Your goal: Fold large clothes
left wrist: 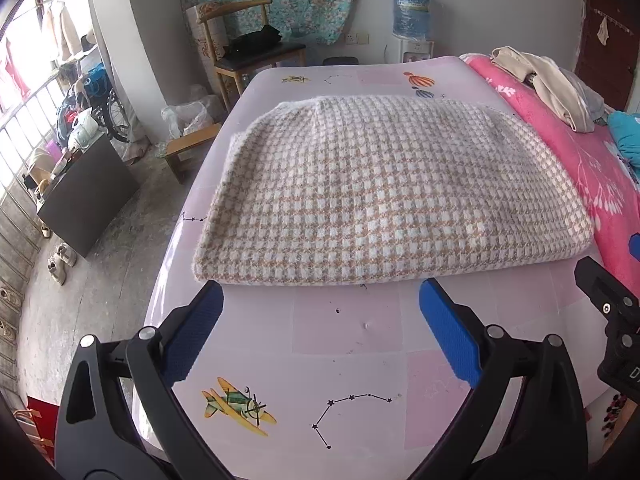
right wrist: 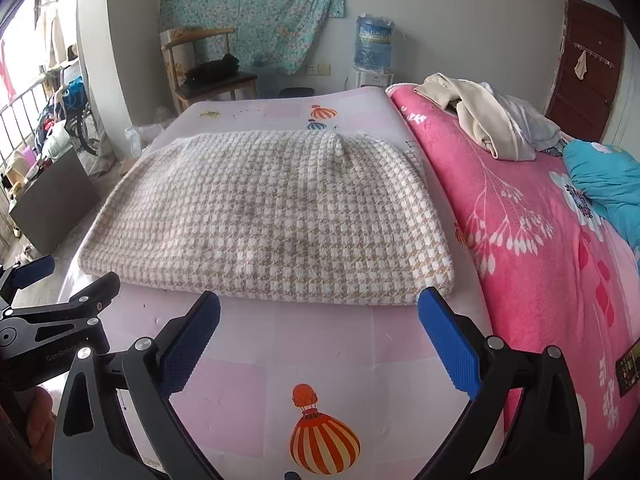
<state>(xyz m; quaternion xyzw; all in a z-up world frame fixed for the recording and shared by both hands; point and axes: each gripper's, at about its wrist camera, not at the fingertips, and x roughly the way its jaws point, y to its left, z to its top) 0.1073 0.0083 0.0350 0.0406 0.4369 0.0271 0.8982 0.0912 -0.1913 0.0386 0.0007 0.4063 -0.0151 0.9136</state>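
A cream and tan houndstooth garment (left wrist: pixel 384 192) lies folded into a thick rectangle on the pale pink sheet (left wrist: pixel 348 332) of the bed. My left gripper (left wrist: pixel 320 300) hovers open just short of its near edge, blue pads wide apart and empty. In the right wrist view the same garment (right wrist: pixel 272 216) lies ahead, and my right gripper (right wrist: pixel 320 304) also stands open and empty before the near edge. The left gripper (right wrist: pixel 40 280) shows at the left border of that view; the right gripper's black body (left wrist: pixel 612 320) shows at the right border of the left view.
A pink flowered blanket (right wrist: pixel 520 220) covers the bed's right side, with a beige clothes heap (right wrist: pixel 480 120) and a teal cloth (right wrist: pixel 608 180) on it. Beyond the bed stand a wooden chair (left wrist: pixel 248 52) and a water dispenser (left wrist: pixel 412 12). The floor drops off left.
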